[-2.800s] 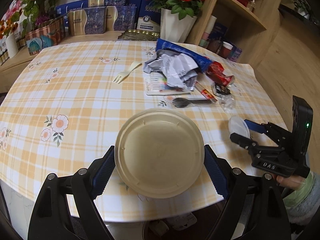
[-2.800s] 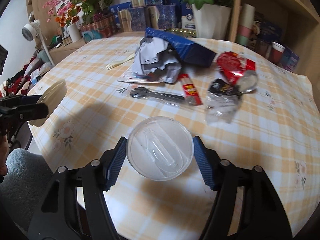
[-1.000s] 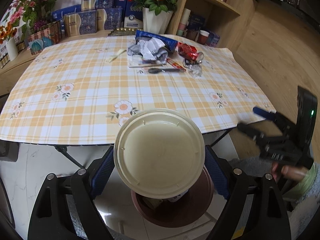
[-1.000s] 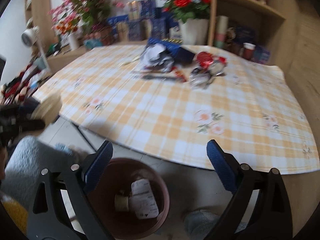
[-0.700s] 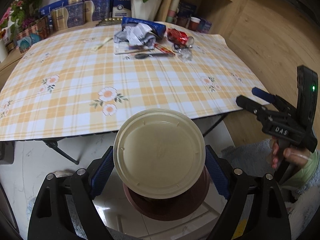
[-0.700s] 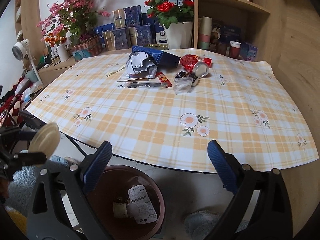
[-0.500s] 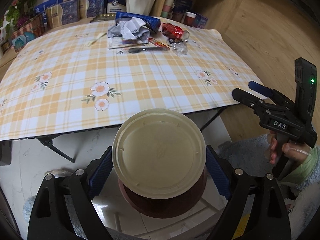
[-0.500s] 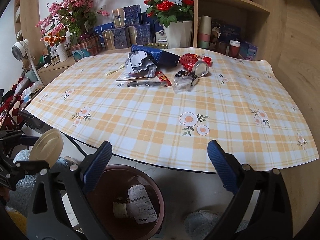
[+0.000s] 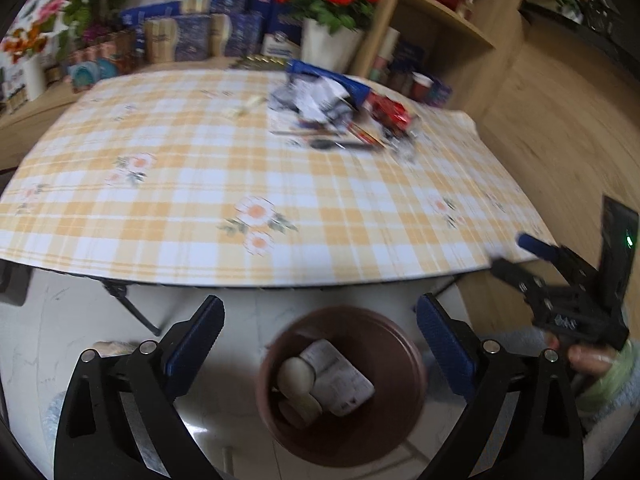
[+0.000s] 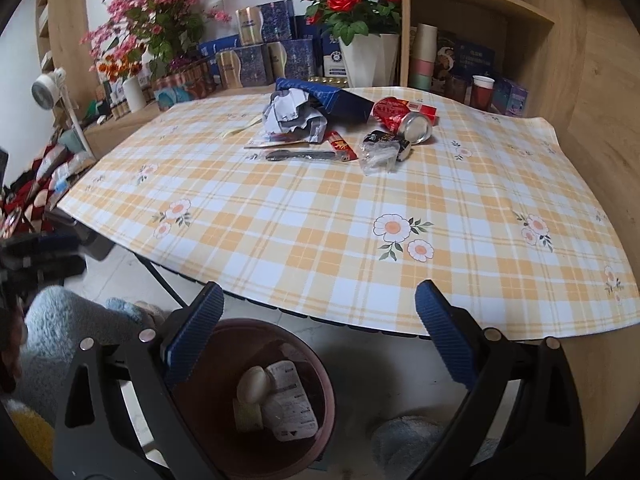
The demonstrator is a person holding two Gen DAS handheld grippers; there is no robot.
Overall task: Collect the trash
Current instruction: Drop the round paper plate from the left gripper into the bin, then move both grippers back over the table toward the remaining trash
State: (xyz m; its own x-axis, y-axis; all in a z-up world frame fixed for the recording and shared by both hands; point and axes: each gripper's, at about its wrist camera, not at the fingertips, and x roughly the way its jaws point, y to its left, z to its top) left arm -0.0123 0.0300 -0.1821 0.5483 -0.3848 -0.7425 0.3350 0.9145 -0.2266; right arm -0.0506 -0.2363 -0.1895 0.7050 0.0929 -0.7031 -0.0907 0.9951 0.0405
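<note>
My left gripper (image 9: 318, 338) and right gripper (image 10: 318, 320) hang with ribbed blue jaws spread, empty, over the round brown bin (image 9: 404, 344) holding pale lids and paper; crumpled wrappers (image 10: 294, 114) litter the checked bench (image 10: 360, 220)

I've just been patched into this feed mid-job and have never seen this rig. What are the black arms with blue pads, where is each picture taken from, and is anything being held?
No robot here: a person holds a two-finger gripper in each hand, and each carries a fisheye camera looking along its fingers. The blue pads are the jaws.

The left gripper is open and empty above the brown trash bin on the floor. Its view also shows the right gripper from the side.

The right gripper is open and empty too, near the same bin, which holds some packaging.

Still on the checked tablecloth: crumpled paper, a blue bag, a red can, a black spoon and wrappers.
</note>
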